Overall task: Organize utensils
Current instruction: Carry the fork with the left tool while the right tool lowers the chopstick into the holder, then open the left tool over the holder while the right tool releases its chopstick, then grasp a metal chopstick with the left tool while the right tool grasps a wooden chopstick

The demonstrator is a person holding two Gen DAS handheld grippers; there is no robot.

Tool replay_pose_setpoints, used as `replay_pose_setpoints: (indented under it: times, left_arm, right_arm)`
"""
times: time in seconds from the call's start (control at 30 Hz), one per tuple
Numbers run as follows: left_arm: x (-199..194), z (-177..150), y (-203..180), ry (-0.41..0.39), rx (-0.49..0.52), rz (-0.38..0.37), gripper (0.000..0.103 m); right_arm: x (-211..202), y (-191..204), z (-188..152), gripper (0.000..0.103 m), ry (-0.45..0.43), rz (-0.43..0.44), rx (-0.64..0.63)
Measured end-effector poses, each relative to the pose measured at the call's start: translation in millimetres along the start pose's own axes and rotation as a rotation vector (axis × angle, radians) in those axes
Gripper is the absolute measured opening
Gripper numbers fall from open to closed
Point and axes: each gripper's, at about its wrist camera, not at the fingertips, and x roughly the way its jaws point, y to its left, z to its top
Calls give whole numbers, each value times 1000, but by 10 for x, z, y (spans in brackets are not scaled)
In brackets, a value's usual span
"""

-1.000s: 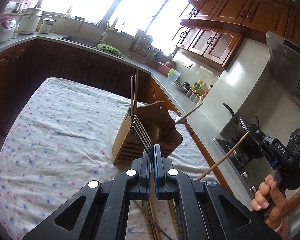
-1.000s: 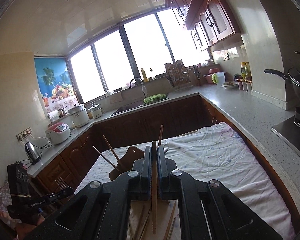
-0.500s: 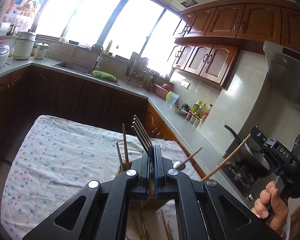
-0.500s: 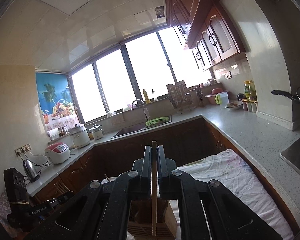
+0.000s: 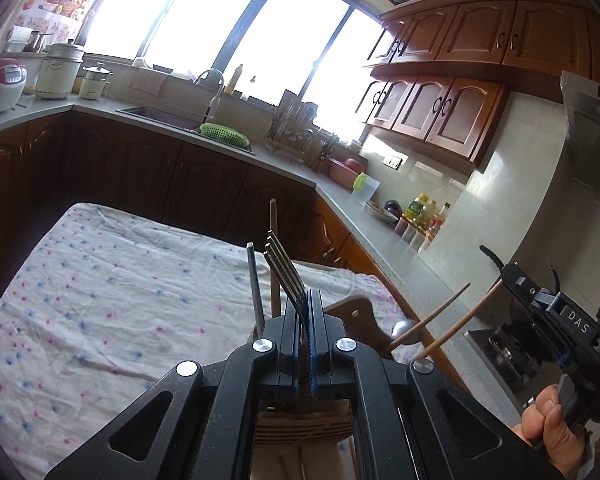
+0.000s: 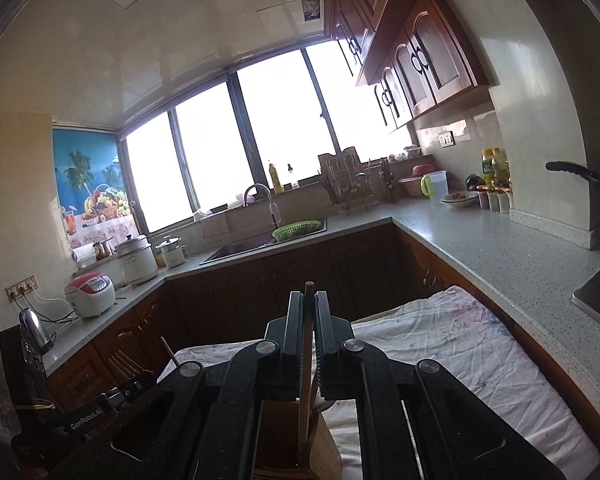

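On floral tablecloth (image 5: pixel 100 292), wooden holder (image 5: pixel 356 316).

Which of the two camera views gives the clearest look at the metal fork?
The left wrist view. There the fork sticks up from between the closed fingers of the left hand-held gripper, its tines sharp against the cloth. In the right wrist view the fork is only a small, dim shape at the lower left edge.

Green basket (image 5: pixel 223 134) beside sink (image 5: pixel 168 117); rice cooker (image 6: pixel 90 294).
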Motion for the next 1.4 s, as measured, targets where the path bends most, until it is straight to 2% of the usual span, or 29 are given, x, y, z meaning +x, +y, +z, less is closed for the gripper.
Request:
replay_pose_setpoints:
  times: [0.23,0.63,0.73,0.8,0.9,0.93,0.97,1.03,1.1,1.13,1.17,1.27,1.4]
  left_arm:
    - [355,-107,93,102,14,30,1]
    - [359,-26,79,108,12,30,2]
    - [334,-1,68,111,4,18,17]
    - [262,-1,69,94,2,18,35]
    - [142,-11,66,80,1,11,44]
    - [105,-11,67,78,-4,6,45]
    - [63,-14,68,75,-8,3,47]
    - [-33,-28,70,73,-13,10,58]
    - [-159,-63,105,61,-30,17,67]
    - [-219,-90,129,59,-42,19,69]
    - [-278,-118,160,60,-58,25,75]
    - [-445,-241,263,70,-114,37,77]
    - [-658,-403,333,95,-160,66,77]
  right_arm:
    - [195,-29,-266,5,90,10,2]
    - [228,-100,-245,6,110,4,11]
    - [234,-107,-245,7,113,6,15]
    - [225,-111,-252,11,112,8,22]
    - [166,-136,-229,14,98,14,37]
    - [131,-148,-213,21,90,15,45]
    - [98,-164,-191,35,80,22,56]
    - [-13,-184,-155,48,50,28,73]
    - [-128,-191,-121,70,27,33,79]
    - [-184,-201,-113,89,19,43,84]
    - [-244,-205,-114,97,6,53,88]
    - [-413,-226,-181,99,-1,52,92]
    - [-565,-263,-365,99,39,53,111]
